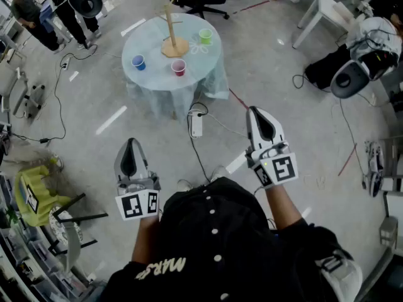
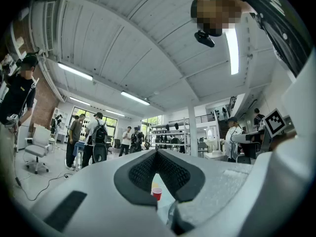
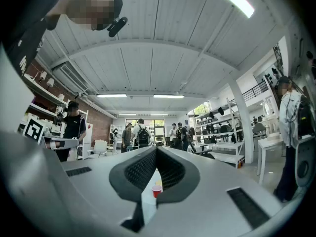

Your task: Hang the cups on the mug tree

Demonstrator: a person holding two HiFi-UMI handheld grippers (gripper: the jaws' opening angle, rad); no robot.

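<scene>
Wooden mug tree [image 1: 171, 33] stands mid tabletop [image 1: 151, 43], well off at 12 o'clock. Blue plastic cup [image 1: 138, 62] at its 8, pink plastic cup [image 1: 179, 67] at 6, green plastic cup [image 1: 206, 36] at 2, none hung. Left tool [image 1: 131, 146] and right tool [image 1: 257, 115] both closed, empty. Walk in first, open before reaching, take a rim squarely.

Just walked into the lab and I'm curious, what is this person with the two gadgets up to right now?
A person stands well back from a round table, holding the left gripper and the right gripper out in front, both shut and empty. On the table stand a wooden mug tree and three cups: a blue cup, a pink cup and a green cup. None hangs on the tree yet, so nothing has been picked up so far.
</scene>
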